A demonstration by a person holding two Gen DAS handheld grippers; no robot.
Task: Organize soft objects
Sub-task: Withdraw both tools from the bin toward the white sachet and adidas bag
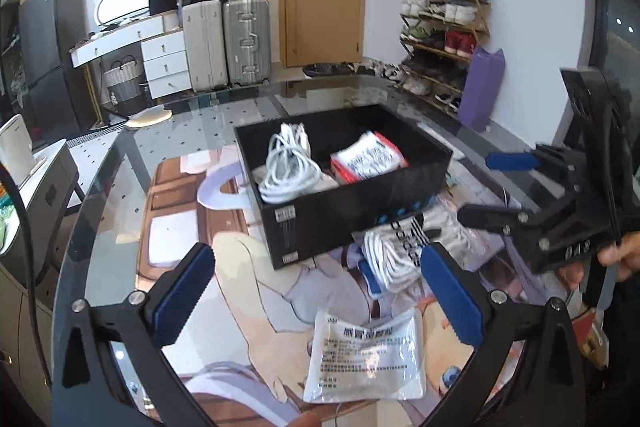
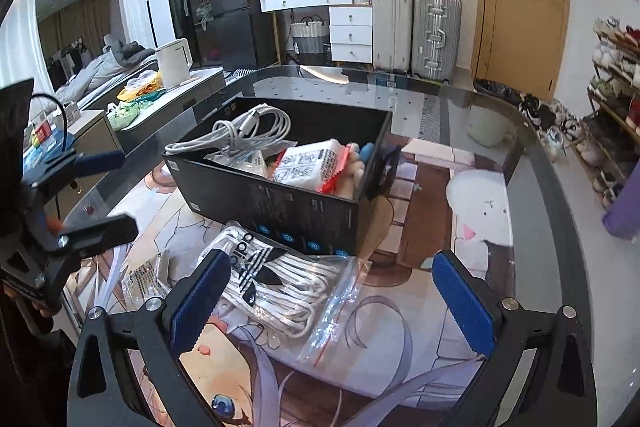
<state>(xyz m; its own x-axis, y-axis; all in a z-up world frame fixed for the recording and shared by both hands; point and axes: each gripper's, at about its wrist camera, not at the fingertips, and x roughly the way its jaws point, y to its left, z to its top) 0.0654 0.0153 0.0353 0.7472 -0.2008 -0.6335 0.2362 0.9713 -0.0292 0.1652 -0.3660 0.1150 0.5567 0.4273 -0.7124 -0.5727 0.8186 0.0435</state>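
Observation:
A black box point(image 1: 340, 211) stands on the glass table and holds a coiled white cable point(image 1: 288, 163) and a red-edged white packet point(image 1: 368, 157). Against its near wall lies a clear zip bag of white adidas socks point(image 1: 400, 251). A flat clear printed packet point(image 1: 364, 359) rests on the mat just below my open left gripper point(image 1: 318, 295), not touched. My right gripper point(image 2: 332, 301) is open above the sock bag point(image 2: 280, 287), whose left part lies by the left pad; nothing is pinched. The right wrist view shows the box point(image 2: 272, 203), cable point(image 2: 248, 127) and packet point(image 2: 312, 163).
An anime-print mat point(image 2: 400, 347) covers the round glass table point(image 2: 520, 131). Each gripper shows in the other's view: the right gripper point(image 1: 496, 189), the left gripper point(image 2: 100, 193). Suitcases point(image 1: 224, 43), a shoe rack point(image 1: 440, 35), a door and a kettle point(image 2: 174, 63) stand beyond.

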